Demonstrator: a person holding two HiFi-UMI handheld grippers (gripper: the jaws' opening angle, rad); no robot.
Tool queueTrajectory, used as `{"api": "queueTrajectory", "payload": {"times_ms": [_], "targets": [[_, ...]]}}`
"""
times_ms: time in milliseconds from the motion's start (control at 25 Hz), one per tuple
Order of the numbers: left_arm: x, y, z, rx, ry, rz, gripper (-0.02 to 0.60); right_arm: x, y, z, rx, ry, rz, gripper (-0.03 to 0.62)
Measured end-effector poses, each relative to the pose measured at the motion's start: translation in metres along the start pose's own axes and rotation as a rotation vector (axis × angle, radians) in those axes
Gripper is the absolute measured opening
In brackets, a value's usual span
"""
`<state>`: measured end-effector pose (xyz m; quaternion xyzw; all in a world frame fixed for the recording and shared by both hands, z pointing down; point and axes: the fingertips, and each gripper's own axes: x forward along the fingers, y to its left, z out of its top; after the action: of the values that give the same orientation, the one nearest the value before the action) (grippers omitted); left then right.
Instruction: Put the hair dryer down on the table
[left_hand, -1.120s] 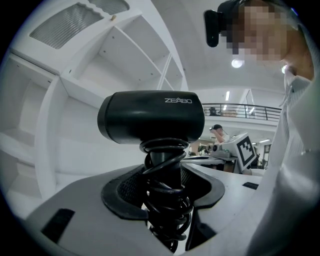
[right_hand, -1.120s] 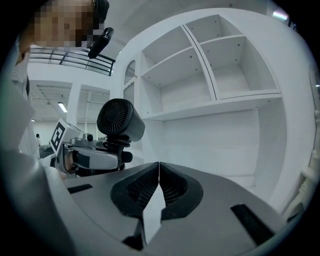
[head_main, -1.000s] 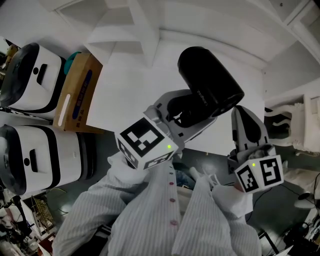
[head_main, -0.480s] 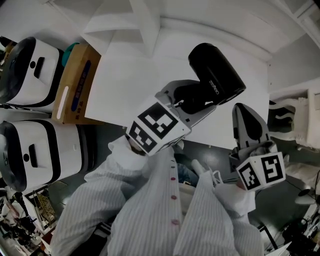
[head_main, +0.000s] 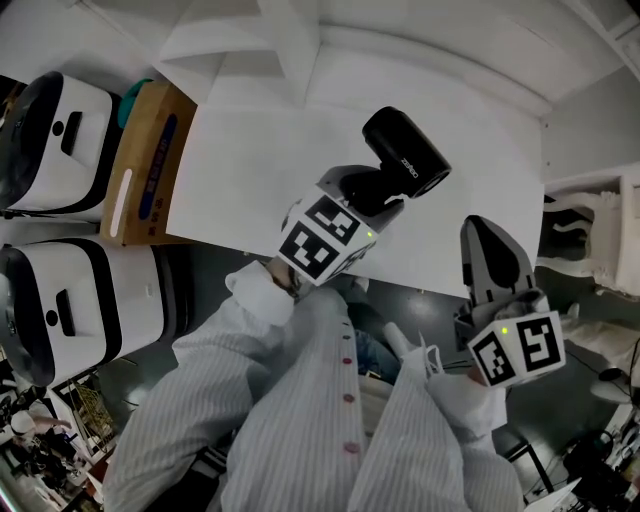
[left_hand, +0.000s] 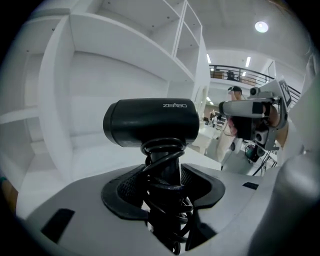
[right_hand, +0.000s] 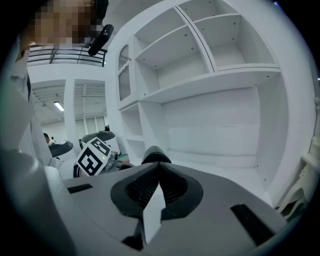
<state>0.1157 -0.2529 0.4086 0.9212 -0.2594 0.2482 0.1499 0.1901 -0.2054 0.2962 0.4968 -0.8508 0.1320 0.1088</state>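
Since a second ago, we are bringing the dryer (head_main: 405, 152) down toward the table (head_main: 240, 180); it is showing smaller and farther from the camera. At far left, two white cases (head_main: 60, 135) are standing beside a cardboard box (head_main: 150, 165), which is lying by the table's left edge. Our left gripper (head_main: 378, 192) is clamping the dryer's cord-wrapped handle, holding the black barrel over the tabletop; we cannot tell whether it is touching. Our right gripper (head_main: 488, 232) is hovering over the table's near right corner, jaws pressed together, gripping nothing.
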Motion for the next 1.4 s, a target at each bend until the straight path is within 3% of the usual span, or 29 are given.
{"api": "queueTrajectory", "payload": {"times_ms": [880,1400], "targets": [[0.060,0.040,-0.109,-0.058,0.281,0.018,0.222,0.036,-0.009,-0.042,0.059,0.114,0.022,0.012],[0.084,0.048,-0.145,-0.046,0.397,0.006,0.222,0.040,-0.026,-0.052,0.095,0.134,-0.008,0.012]]}}
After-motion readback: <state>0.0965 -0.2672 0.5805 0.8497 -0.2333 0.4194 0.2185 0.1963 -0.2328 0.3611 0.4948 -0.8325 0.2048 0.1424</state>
